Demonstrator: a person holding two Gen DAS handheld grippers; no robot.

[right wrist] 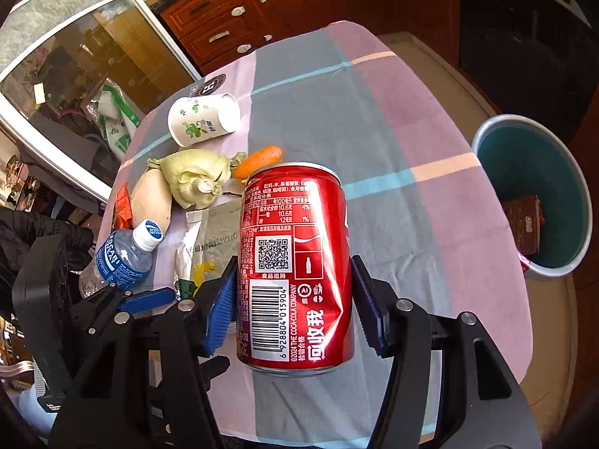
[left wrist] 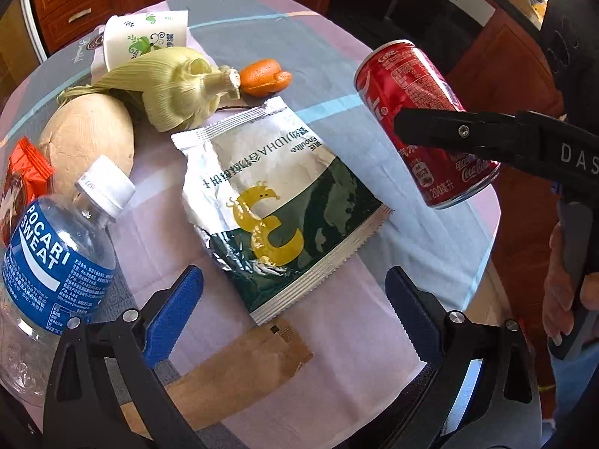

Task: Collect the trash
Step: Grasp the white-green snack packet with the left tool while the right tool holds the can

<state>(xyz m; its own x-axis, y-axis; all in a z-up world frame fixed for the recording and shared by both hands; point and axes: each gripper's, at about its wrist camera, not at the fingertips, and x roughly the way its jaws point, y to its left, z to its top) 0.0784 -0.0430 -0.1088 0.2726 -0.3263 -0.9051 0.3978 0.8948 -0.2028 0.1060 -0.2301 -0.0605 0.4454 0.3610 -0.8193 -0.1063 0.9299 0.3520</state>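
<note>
My right gripper is shut on a red cola can and holds it in the air above the table; the can also shows in the left wrist view, off to the right. My left gripper is open and empty, just above a silver and green foil pouch that lies flat on the cloth. A clear Pocari Sweat bottle lies to its left. A teal bin stands on the floor right of the table, with a brown item inside.
On the checked tablecloth lie a paper cup on its side, a corn husk, an orange peel, a pale root, a red wrapper and a brown paper packet. Wooden drawers stand behind.
</note>
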